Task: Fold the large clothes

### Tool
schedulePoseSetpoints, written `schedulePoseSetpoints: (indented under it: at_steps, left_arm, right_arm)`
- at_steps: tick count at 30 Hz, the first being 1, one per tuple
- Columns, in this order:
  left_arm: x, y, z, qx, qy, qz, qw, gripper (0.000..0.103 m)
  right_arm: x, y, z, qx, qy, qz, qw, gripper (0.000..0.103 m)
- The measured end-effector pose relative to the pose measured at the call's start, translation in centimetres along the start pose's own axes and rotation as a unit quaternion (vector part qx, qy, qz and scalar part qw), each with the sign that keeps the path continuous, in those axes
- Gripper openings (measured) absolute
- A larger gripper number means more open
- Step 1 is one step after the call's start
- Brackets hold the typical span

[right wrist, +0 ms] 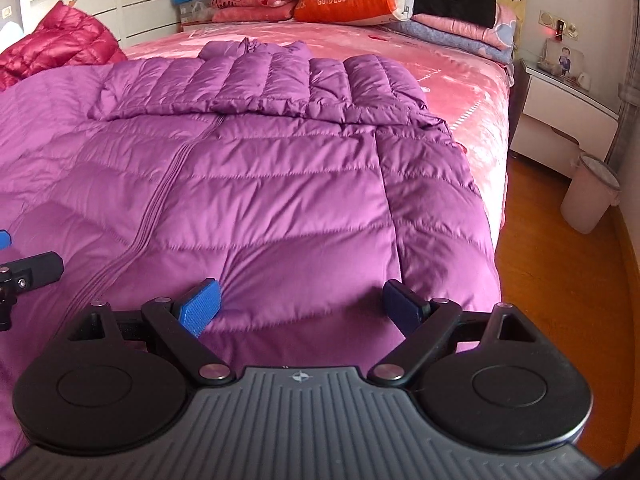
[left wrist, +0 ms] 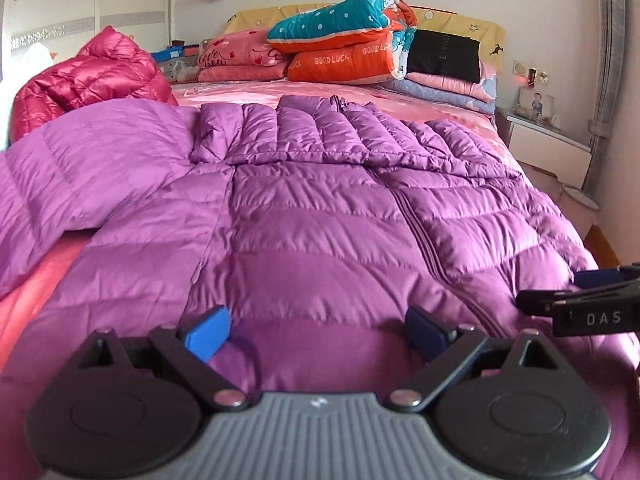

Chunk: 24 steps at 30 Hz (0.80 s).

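Nearest the lens: left gripper (left wrist: 318,334), jaws spread wide, nothing between them, poised over the hem of the purple down jacket (left wrist: 304,216); right gripper (right wrist: 300,300) likewise apart and empty, near the hem toward the jacket's right side

Bed (right wrist: 472,92), pink cover: bore the jacket, spread front up across its near part, zipper (right wrist: 160,200) closed

Purple down jacket: long axis ran away from the cameras, hem nearest, hood (right wrist: 256,80) farthest, pointing toward the headboard. One sleeve (left wrist: 72,168) lay outstretched to the left; the other sleeve (right wrist: 436,200) appeared already folded in along the right edge, near the bed's side

Red down jacket (left wrist: 84,76): heaped at far left, apart from the task

Stacked quilts and pillows (left wrist: 352,44): at the head of the bed, well apart from the hood

Step in hand, as judged: taking the hem to fold upward toward the hood, or first bringing in the left sleeve. To do well: pinch both fabric layers at matching points either side of the zipper, lift together, keep the fold square to the long axis, let trapped air out slowly, since slick puffy fabric would likely slide or spring back
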State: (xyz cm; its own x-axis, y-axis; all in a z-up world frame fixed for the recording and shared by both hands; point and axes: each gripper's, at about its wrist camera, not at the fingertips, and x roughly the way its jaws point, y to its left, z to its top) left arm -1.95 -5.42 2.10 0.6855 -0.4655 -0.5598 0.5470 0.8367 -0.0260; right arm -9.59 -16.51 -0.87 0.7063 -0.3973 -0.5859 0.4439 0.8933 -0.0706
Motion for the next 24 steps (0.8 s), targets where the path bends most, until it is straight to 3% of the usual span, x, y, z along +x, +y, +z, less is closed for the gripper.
schedulePoseSetpoints:
  at_steps: [7,13,19,24]
  left_arm:
    - [-1.7,-0.7,-1.6,0.022,-0.007,0.013,0.9996,0.095]
    - [-3.7,-0.6,-1.8,0.007,-0.003,0.011,0.9999,0.095]
    - [-7.1,2.3,0.3,-0.114,-0.029,-0.001,0.9931,0.095]
    - [-10.2,7.6,1.9,-0.248,-0.062,0.024,0.9666,0.095]
  right_arm:
    - [-2.1,1.7,-1.8,-0.016,0.007,-0.007,1.000,0.103]
    - [-4.2,3.0,-3.9,-0.028,0.008,-0.012,0.999,0.103]
    - [-6.2,3.4,-4.9,-0.024,0.015,0.000,1.000,0.103]
    - [-7.6,2.9,-4.6,-0.008,0.005,0.014,1.000,0.103]
